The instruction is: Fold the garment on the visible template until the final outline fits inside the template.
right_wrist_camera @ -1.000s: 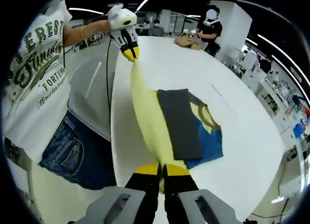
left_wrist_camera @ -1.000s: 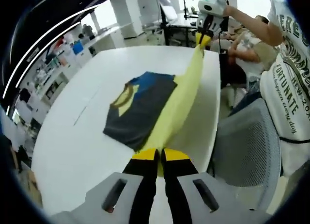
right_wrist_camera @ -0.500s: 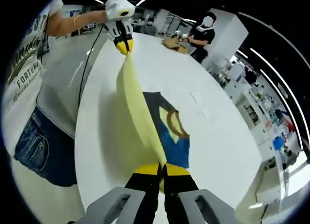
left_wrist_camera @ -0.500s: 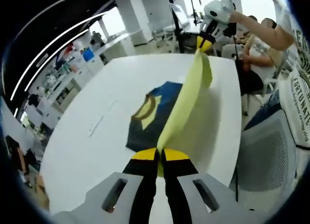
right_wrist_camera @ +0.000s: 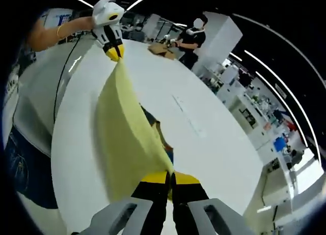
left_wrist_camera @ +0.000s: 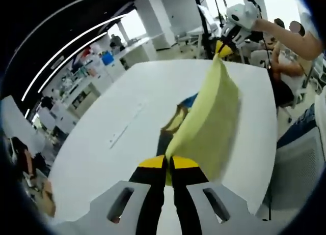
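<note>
A yellow part of the garment [left_wrist_camera: 210,118] hangs taut as a wide sheet between both grippers above the white table [left_wrist_camera: 112,143]. My left gripper [left_wrist_camera: 168,163] is shut on its near corner; the right gripper [left_wrist_camera: 223,48] holds the far corner. In the right gripper view, my right gripper [right_wrist_camera: 170,177] is shut on the yellow cloth [right_wrist_camera: 125,138], and the left gripper [right_wrist_camera: 113,52] pinches the far end. Beneath the sheet, a strip of the garment's dark and blue part [left_wrist_camera: 175,122] [right_wrist_camera: 159,136] lies on the table, mostly hidden.
A grey mesh chair [left_wrist_camera: 300,158] stands at the table's edge. The person's arm [right_wrist_camera: 61,31] and jeans [right_wrist_camera: 20,164] are close by. Another person [right_wrist_camera: 192,39] stands with a cardboard box [right_wrist_camera: 160,48] at the table's far end. Benches line the room.
Both grippers have risen with the yellow edge. The cloth has spread from a narrow strip into a broad sheet and now hides most of the dark and blue part.
</note>
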Demonstrator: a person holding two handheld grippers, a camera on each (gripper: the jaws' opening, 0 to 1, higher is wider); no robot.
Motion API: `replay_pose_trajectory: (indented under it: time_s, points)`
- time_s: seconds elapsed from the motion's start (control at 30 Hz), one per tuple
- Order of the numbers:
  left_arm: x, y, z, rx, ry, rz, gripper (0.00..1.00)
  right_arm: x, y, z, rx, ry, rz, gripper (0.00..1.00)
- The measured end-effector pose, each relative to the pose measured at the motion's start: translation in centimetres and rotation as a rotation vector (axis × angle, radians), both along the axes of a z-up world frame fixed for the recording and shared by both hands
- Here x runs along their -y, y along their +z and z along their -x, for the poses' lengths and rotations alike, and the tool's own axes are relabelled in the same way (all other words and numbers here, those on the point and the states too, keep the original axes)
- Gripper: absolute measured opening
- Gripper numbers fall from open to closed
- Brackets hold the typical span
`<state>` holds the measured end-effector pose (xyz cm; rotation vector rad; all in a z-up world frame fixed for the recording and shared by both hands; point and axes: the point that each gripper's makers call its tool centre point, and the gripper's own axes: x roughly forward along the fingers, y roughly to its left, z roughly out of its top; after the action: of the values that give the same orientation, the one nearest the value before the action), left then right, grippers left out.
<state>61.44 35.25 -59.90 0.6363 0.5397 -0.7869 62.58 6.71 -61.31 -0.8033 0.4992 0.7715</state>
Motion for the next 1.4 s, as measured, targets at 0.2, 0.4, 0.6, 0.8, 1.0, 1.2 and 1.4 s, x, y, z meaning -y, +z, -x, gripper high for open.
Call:
replay_pose_trajectory:
  time_s: [0.2,0.4,0.6,0.8,1.0,1.2,1.4]
  points:
    - [0.3,-0.9,-2.9,0.041,0.029,-0.037,0.01,0.0,-1.0,-2.6,0.011,-0.078,0.004,0.00]
    - [0.2,-2.2,-5.4,0.045,0.063,-0.027,0.01,0.5,-3.3,-4.7,-0.008,-0.144,0.049,0.00]
    - [0.0,-5.6,-7.3,0.005,0.065,-0.119,0.01,0.1,-5.0,-6.6,-0.036,-0.182,-0.021,0.00]
    - [-0.1,-7.8,-9.4,-0.021,0.088,-0.093,0.01,0.1,-7.8,-8.3,-0.071,-0.204,0.002,0.00]
    - [-0.3,-10.3,-11.3,-0.054,0.114,-0.069,0.01,0.2,-10.6,-9.7,-0.131,-0.216,0.006,0.00]
    - [-0.5,-13.6,-12.3,-0.101,0.163,-0.028,0.01,0.2,-12.7,-10.5,-0.190,-0.232,-0.029,0.00]
    - [-0.8,-16.1,-13.1,-0.124,0.172,-0.028,0.02,0.1,-15.1,-11.0,-0.236,-0.229,-0.020,0.00]
